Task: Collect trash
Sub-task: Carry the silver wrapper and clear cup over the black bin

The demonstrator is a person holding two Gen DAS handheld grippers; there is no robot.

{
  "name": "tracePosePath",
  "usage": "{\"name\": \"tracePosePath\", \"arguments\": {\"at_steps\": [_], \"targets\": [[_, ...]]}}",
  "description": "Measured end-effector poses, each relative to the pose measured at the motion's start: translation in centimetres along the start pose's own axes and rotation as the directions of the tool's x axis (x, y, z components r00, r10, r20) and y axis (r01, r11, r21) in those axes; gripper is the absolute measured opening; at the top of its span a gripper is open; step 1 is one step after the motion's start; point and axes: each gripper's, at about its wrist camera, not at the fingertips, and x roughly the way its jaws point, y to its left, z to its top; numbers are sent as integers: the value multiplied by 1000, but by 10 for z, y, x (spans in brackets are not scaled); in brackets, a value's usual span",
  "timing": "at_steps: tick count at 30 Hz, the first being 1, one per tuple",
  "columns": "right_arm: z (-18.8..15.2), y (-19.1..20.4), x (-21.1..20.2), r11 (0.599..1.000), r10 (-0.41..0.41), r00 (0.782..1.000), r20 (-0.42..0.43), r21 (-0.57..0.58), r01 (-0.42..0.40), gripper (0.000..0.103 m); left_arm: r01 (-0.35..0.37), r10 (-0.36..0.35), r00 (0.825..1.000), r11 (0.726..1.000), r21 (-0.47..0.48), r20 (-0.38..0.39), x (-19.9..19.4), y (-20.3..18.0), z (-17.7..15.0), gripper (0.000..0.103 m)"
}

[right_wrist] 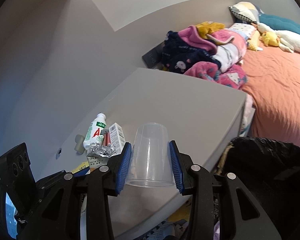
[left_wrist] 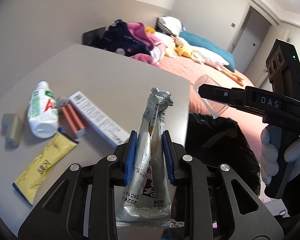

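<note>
My left gripper is shut on a crumpled silver foil wrapper and holds it above the grey table's right edge. My right gripper is shut on a clear plastic cup, held upside down above the table's near corner; the cup also shows in the left wrist view. A black trash bag opens beside the table, also in the right wrist view. On the table lie a white and green bottle, a yellow wrapper and a white carton.
A copper-striped box and a grey-green tube also lie on the table. A bed with an orange sheet, piled blankets and plush toys stands behind the table. A door is at the far right.
</note>
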Motion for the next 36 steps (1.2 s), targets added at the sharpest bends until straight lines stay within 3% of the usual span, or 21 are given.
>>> {"name": "tracePosePath", "arguments": {"at_steps": [20,36], "targets": [[-22,-49,-82,987,-127,983,133,114,112,41,143,-143,990,977,156,-13,18,-73,18,26],[-39,-94,-145,955,-246,947,208,217,201,41,275,-268,961,923,270,-64,39,-141,31,26]]}}
